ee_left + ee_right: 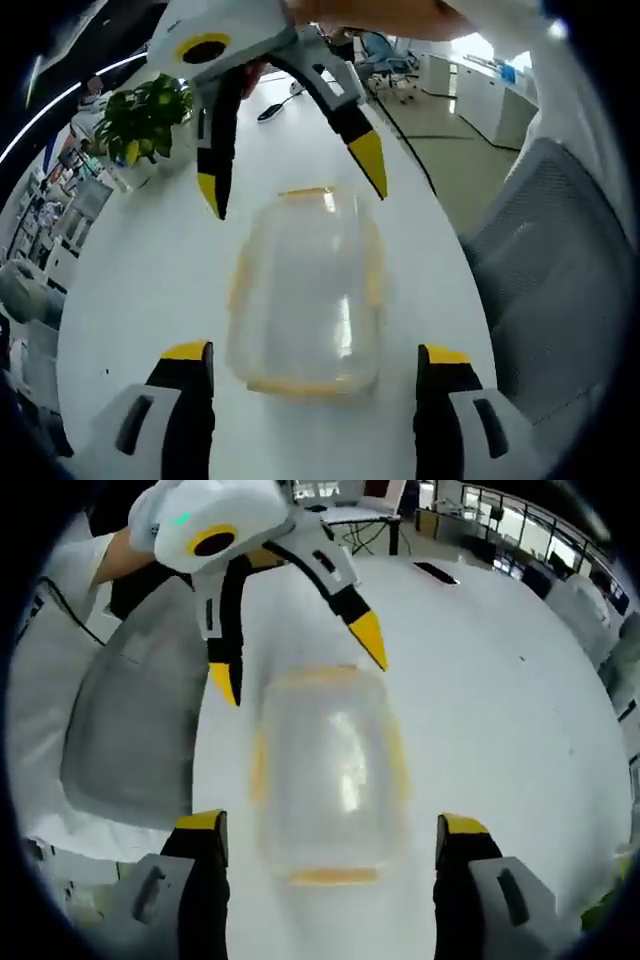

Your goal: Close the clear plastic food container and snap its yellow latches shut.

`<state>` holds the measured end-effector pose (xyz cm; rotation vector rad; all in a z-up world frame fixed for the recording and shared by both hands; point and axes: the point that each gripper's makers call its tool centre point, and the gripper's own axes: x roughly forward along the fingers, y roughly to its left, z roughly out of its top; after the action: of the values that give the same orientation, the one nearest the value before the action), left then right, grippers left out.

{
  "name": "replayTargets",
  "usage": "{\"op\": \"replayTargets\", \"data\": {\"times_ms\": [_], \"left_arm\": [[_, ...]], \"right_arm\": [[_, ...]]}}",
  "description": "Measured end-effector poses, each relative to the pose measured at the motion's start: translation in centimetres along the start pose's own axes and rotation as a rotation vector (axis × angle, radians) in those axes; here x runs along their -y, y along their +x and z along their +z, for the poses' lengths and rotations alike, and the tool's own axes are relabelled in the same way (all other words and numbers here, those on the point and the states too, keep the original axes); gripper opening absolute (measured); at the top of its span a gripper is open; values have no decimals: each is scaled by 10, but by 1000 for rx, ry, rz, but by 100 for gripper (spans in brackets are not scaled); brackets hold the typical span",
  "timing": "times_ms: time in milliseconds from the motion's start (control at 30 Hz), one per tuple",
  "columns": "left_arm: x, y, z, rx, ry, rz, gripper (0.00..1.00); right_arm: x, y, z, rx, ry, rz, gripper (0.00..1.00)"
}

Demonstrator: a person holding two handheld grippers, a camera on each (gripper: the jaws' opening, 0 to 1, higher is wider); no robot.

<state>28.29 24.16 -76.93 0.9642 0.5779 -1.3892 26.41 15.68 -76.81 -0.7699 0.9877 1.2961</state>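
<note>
The clear plastic container lies on the white table, with yellow latches along its sides and ends; it is blurred, so I cannot tell whether the latches are snapped. My left gripper is open, its jaws spread wide past the container's near end. The right gripper reaches in from the far side, open, its yellow tips above the far end. In the right gripper view the same container sits between my open right gripper and the open left gripper facing it.
A potted plant with yellow fruit stands at the table's far left. A black object lies farther back. A grey mesh chair is beside the table edge, and is the grey chair in the right gripper view.
</note>
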Motion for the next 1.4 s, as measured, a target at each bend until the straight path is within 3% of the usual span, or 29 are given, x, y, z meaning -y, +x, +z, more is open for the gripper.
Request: {"op": "replayTargets", "data": {"times_ms": [100,233,433,600,800,1067,1400], "left_arm": [[-4,7,2,-11,0,-13,80],[-6,18,-5,-52,1,-20,81],[0,26,-20,-108,44,-52,78],[-2,26,-14,-57,-8,-55,76],[0,25,-15,-60,-2,-65,73],[4,20,-21,-61,-17,-63,73],[9,5,-43,-68,-46,-44,73]], "right_arm": [[1,7,-5,-12,2,-9,77],[10,14,-12,-17,-11,-45,89],[9,24,-25,-55,15,-21,84],[11,31,-32,-75,26,-13,76],[10,32,-31,-50,10,14,76],[9,35,-25,-72,-13,22,76],[6,51,5,-61,-52,12,80]]}}
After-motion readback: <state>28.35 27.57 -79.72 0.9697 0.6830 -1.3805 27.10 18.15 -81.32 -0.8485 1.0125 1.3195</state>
